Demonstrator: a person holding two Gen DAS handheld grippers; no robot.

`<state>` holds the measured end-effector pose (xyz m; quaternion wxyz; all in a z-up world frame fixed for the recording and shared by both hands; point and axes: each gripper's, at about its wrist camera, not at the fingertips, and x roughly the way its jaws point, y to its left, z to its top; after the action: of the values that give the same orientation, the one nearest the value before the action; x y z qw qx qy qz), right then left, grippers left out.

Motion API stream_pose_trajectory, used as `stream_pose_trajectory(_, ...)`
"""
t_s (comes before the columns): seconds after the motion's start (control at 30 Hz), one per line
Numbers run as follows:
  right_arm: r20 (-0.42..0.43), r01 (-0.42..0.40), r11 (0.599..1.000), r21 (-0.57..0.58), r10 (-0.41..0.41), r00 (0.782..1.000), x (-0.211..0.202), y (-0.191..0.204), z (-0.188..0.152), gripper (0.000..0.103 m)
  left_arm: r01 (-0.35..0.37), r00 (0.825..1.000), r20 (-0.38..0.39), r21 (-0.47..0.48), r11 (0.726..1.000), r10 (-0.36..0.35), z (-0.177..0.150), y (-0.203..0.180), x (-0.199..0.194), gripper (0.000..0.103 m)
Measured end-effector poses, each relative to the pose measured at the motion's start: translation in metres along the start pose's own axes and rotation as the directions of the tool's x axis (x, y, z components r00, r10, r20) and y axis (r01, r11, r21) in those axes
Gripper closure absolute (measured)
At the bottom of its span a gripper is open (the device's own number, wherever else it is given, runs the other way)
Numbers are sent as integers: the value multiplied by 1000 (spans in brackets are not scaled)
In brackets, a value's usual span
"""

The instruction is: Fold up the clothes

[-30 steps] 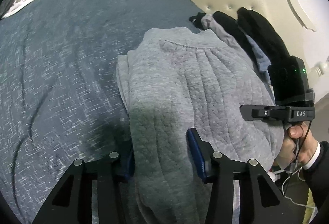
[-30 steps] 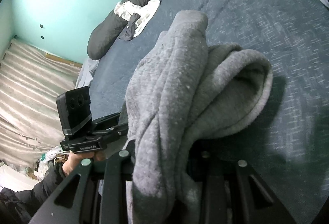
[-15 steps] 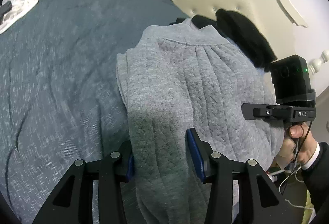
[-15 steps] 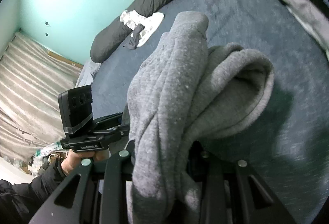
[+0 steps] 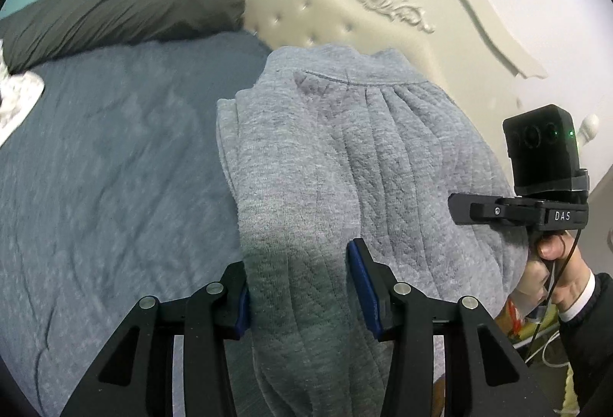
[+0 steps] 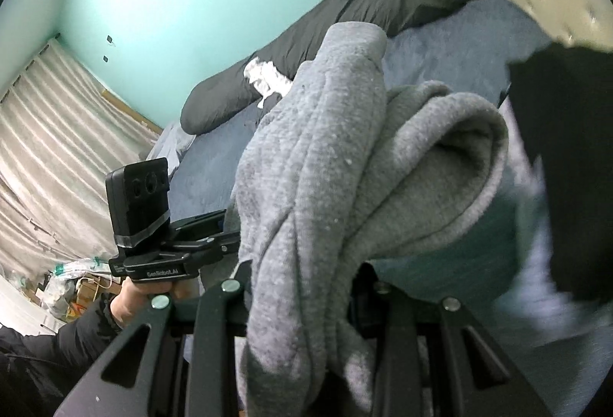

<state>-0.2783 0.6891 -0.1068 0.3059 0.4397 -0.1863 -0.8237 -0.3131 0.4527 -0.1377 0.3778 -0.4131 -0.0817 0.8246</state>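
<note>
A folded grey quilted sweatshirt (image 5: 356,164) hangs lifted above the blue-grey bed cover (image 5: 107,171), held between both grippers. My left gripper (image 5: 299,286) is shut on one thick end of it, blue pads pressing the bundle from both sides. In the right wrist view the same grey sweatshirt (image 6: 325,164) bulges in rolled layers out of my right gripper (image 6: 302,286), which is shut on its other end; the fabric hides that gripper's fingertips. Each view shows the other gripper's body and the hand holding it at the sweatshirt's far side.
A dark bolster pillow (image 5: 115,10) lies along the far edge of the bed, with a white patterned cloth (image 5: 19,95) beside it. A cream tufted headboard (image 5: 364,3) stands behind. Dark clothes (image 6: 567,156) lie close on the right. A curtain (image 6: 49,148) and clutter sit at left.
Both grippers have risen with the sweatshirt and swung toward the headboard. The bed now lies lower in both views, and the dark clothes pile has come close on the right.
</note>
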Motion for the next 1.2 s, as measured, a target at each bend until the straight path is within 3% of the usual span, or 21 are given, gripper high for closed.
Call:
stream_pose_trajectory(0.4, 28, 89, 993, -76, -87, 996, -114, -40, 78, 73, 37, 997, 73, 52, 998, -41, 79, -100, 47, 55)
stream_pose_trajectory(0.7, 14, 138, 982, -129, -137, 990, -155, -91, 106, 73, 27, 997, 69, 45, 999, -30, 99, -139, 101, 55)
stream_pose_trajectory(1.03, -53, 161, 984, -81, -165, 985, -143, -172, 109, 72, -1, 999, 37, 51, 999, 0, 90, -152, 144, 56)
stream_pose_trajectory(1.2, -38, 161, 985, -59, -163, 986, -135, -194, 100, 70, -11, 1000, 23, 46, 999, 10, 85, -150, 156, 56)
